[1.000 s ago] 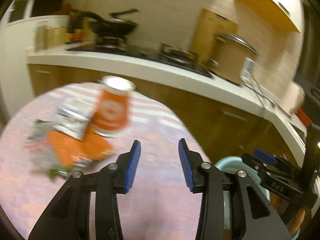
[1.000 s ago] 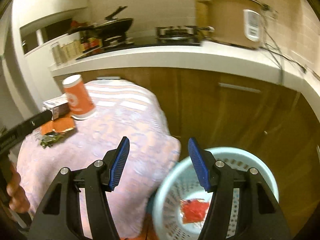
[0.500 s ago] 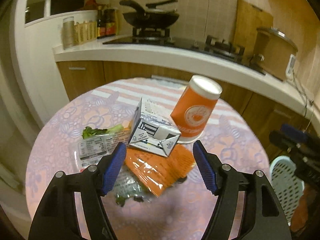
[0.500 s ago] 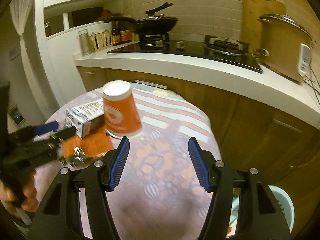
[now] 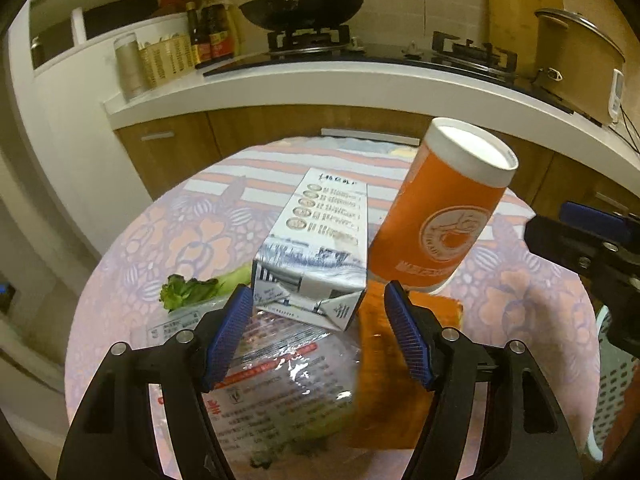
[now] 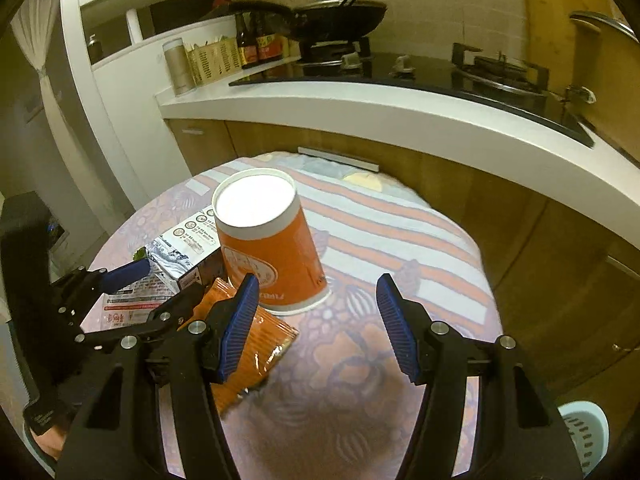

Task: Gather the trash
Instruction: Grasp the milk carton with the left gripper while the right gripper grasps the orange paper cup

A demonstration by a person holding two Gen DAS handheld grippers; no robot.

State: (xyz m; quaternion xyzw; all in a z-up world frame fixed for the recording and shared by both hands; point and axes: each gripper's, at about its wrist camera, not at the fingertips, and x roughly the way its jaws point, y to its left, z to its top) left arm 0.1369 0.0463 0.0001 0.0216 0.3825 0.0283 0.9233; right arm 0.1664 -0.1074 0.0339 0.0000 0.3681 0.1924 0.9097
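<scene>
A white milk carton [image 5: 316, 256] lies on its side on the round table, on top of an orange wrapper [image 5: 392, 364] and a clear printed bag with greens [image 5: 276, 396]. An upside-down orange paper cup [image 5: 444, 216] stands beside it. My left gripper [image 5: 318, 338] is open, its blue pads either side of the carton's near end, apart from it. My right gripper [image 6: 314, 326] is open just in front of the cup [image 6: 268, 240], not touching it. The carton [image 6: 180, 256] and orange wrapper [image 6: 248, 356] also show in the right wrist view.
The table wears a floral and striped cloth [image 6: 360, 380]. A pale blue laundry-style basket [image 6: 588, 432] stands on the floor at the right; it also shows in the left wrist view [image 5: 616, 368]. A kitchen counter [image 6: 400, 100] with wok and stove runs behind.
Both grippers swung away from the basket toward the table and closed in: the left onto the carton's end, the right up to the cup. Both stayed open.
</scene>
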